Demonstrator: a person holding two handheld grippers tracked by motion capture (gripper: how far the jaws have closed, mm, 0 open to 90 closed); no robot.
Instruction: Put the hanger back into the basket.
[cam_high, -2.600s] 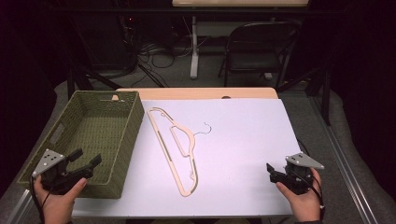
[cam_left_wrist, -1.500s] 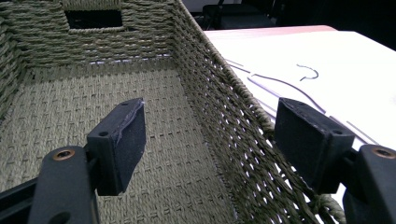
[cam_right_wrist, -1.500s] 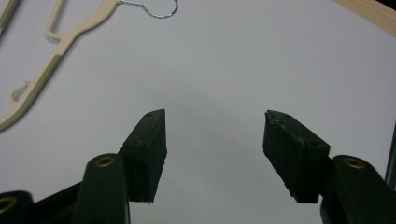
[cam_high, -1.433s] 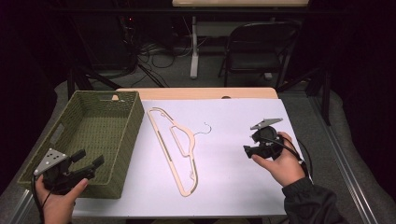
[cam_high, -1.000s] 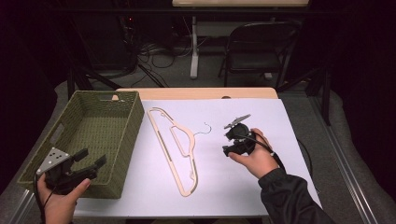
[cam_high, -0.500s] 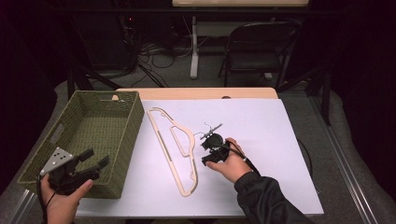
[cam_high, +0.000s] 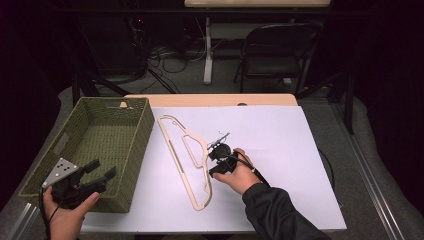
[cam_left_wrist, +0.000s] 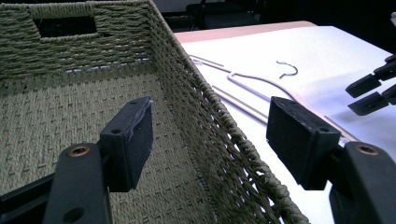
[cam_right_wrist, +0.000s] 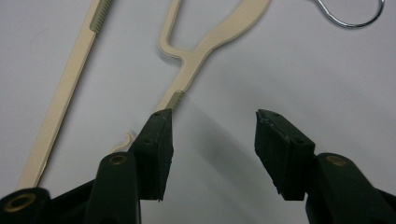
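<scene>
Right gripper poised over the hanger, ready to take hold

Nearest, the left gripper (cam_high: 97, 172) hangs over the near corner of the woven basket (cam_high: 131, 150), jaws spread wide and empty, the basket wall between them. Farther in, the right gripper (cam_right_wrist: 212, 130) is low over the white table cover (cam_high: 300, 150), jaws wide and empty; its one jaw overlaps an arm of the cream hanger (cam_high: 186, 155), which lies flat just beside the basket. Judged from this, the grasp is beginning; next it must straddle that arm and close, probably to lift it toward the basket.
</scene>
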